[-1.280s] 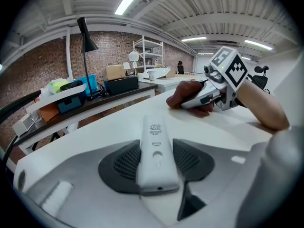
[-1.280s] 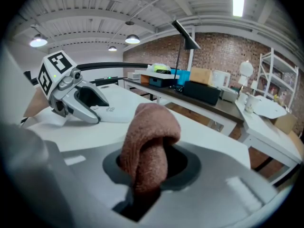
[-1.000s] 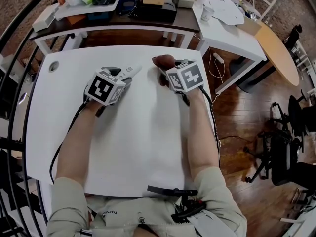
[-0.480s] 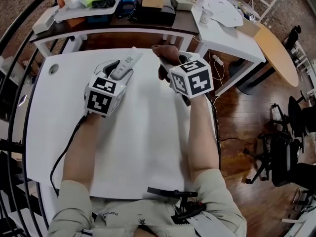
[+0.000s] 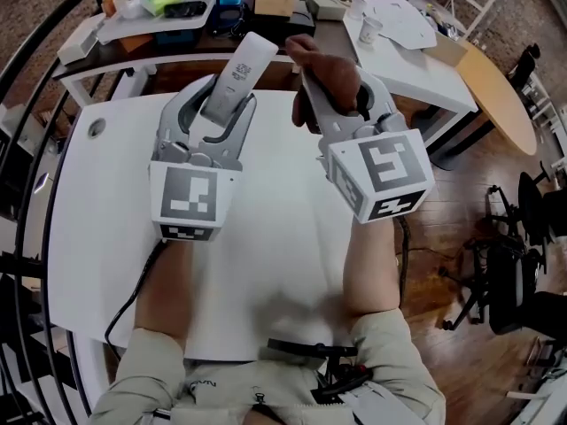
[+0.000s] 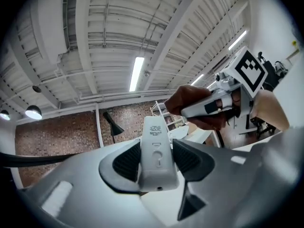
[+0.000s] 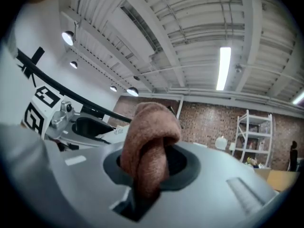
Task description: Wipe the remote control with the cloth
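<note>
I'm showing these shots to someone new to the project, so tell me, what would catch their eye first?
The left gripper fills the middle of the head view, held above the white table with its jaws clamped on a white remote control. Beside it, the right gripper pinches a bunched brown cloth, with a small gap between the cloth and the remote.
</note>
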